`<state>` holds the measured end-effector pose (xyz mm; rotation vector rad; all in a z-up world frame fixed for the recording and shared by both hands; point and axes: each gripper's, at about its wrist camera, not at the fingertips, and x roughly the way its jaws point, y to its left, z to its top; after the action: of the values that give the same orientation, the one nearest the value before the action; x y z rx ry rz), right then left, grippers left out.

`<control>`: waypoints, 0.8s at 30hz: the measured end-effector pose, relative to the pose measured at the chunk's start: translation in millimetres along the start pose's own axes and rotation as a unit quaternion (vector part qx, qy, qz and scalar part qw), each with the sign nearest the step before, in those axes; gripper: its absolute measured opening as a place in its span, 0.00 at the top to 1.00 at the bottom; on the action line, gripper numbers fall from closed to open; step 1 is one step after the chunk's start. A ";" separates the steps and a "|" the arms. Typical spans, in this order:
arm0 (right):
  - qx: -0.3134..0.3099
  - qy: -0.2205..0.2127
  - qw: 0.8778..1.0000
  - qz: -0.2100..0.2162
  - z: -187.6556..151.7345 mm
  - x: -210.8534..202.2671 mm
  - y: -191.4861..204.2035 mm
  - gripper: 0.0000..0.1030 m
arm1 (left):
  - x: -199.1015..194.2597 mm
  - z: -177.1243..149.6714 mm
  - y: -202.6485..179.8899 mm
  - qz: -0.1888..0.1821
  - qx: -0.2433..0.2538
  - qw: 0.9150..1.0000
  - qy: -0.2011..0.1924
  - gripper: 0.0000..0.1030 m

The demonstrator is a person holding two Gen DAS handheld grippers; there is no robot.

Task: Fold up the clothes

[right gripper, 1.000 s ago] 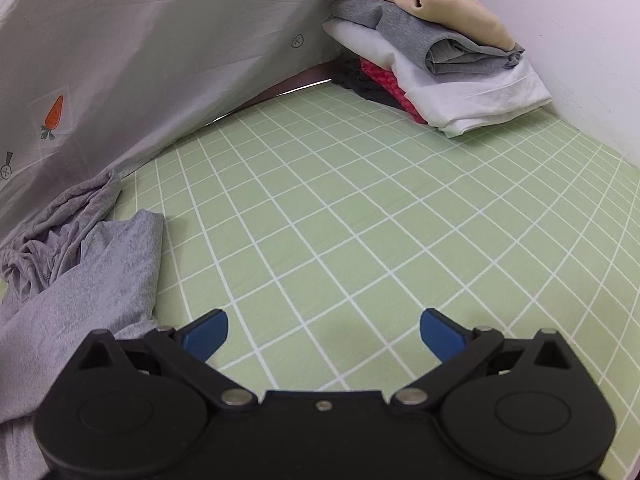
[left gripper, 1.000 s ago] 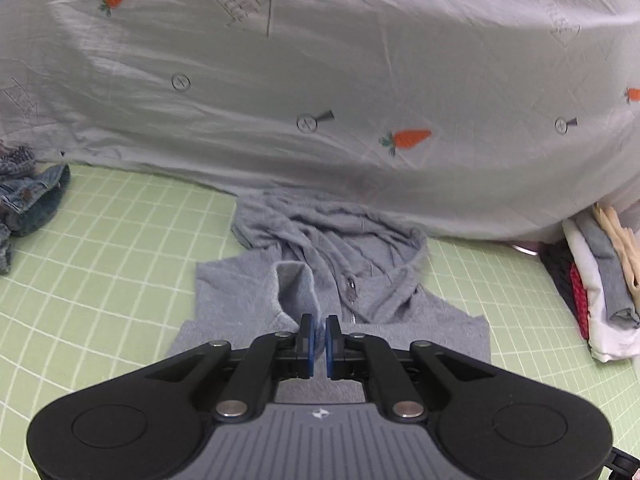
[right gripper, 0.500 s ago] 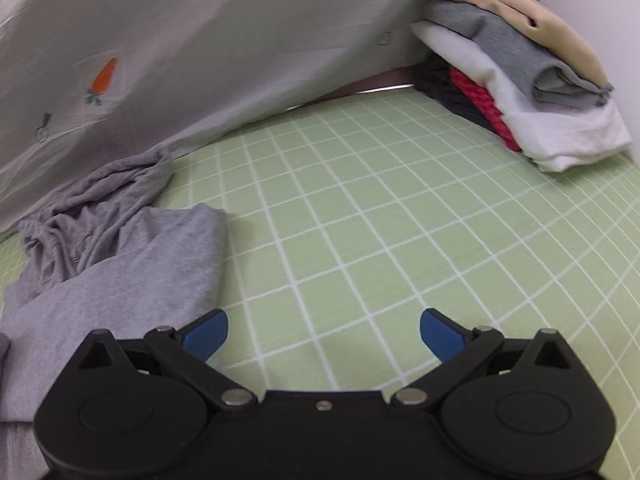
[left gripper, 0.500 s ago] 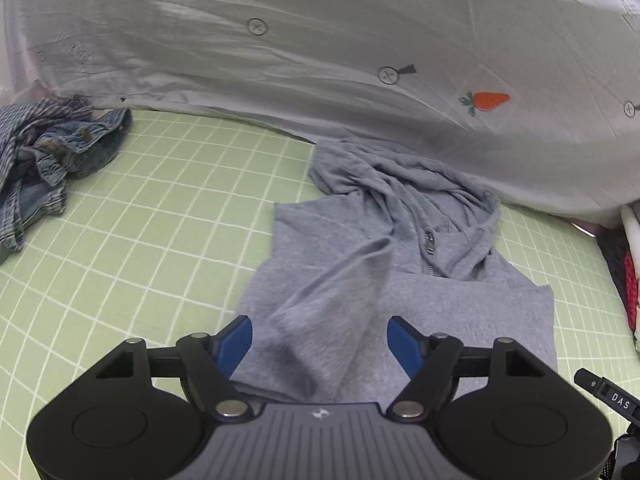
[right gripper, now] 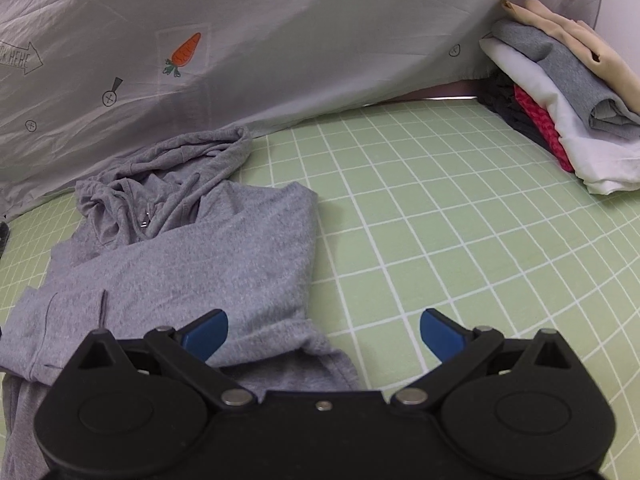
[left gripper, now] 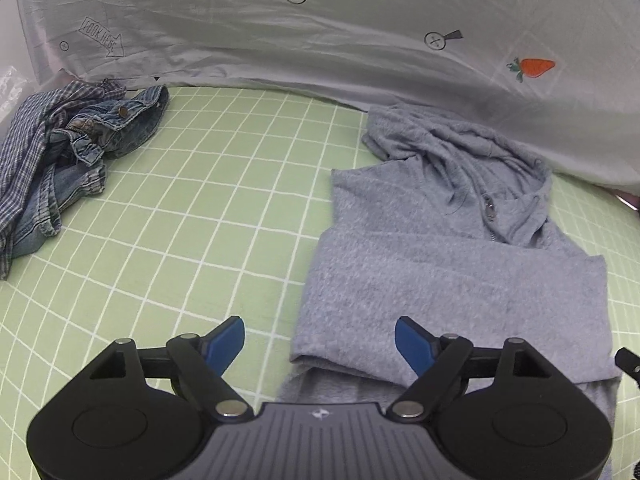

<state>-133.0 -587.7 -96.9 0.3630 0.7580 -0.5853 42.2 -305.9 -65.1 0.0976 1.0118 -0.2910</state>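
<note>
Step in hand: grey hoodie point(left gripper: 452, 264) lies partly folded on the tabletop point(left gripper: 200, 216); sides and sleeves look turned in over the body, hood still bunched at the far edge against the sheet. Judged mid-fold, between grasps
Left hand-held gripper point(left gripper: 319, 340): jaws wide and have just been opening; nothing pinched; it hangs over the hoodie's near left corner, blue pads clear of the cloth
Right hand-held gripper point(right gripper: 323, 332): jaws wide, empty; over the hoodie's near right corner, left pad above grey cloth, right pad above bare mat
Next move (judgement): each gripper takes its near corner of the hem and carries it toward the hood; the layers under the hem must be pinched together or the fold will slip apart
Other clothes: denim and checked garments point(left gripper: 68, 152) heaped at the far left corner, unfolded; folded stack point(right gripper: 560, 96) at the far right corner
Writing: backdrop sheet point(left gripper: 320, 28) carries an arrow label reading "LOOK HERE", first letter unclear, plus carrot prints and crossed-circle marks; small emblem on the gripper body, not readable
</note>
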 end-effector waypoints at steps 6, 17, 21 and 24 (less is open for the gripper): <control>-0.016 0.039 0.999 0.019 13.1 12.4 51.8 0.00 | 9.7 -5.6 16.2 0.015 -0.006 1.000 0.014 0.19; -0.085 0.078 0.991 0.071 5.4 30.7 143.2 0.23 | 35.9 -16.3 28.9 0.010 -0.046 0.998 0.038 0.11; -0.118 0.095 0.984 0.090 -2.8 35.5 161.4 0.37 | 41.6 -19.8 29.1 0.009 -0.051 0.998 0.042 0.08; -0.128 0.101 0.981 0.102 -8.0 37.2 168.1 0.52 | 43.2 -21.0 27.9 0.011 -0.044 0.998 0.042 0.05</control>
<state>-12.5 -465.6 -112.7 0.2593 0.9672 -0.2547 54.3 -283.1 -114.2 0.0407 1.1053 -0.2237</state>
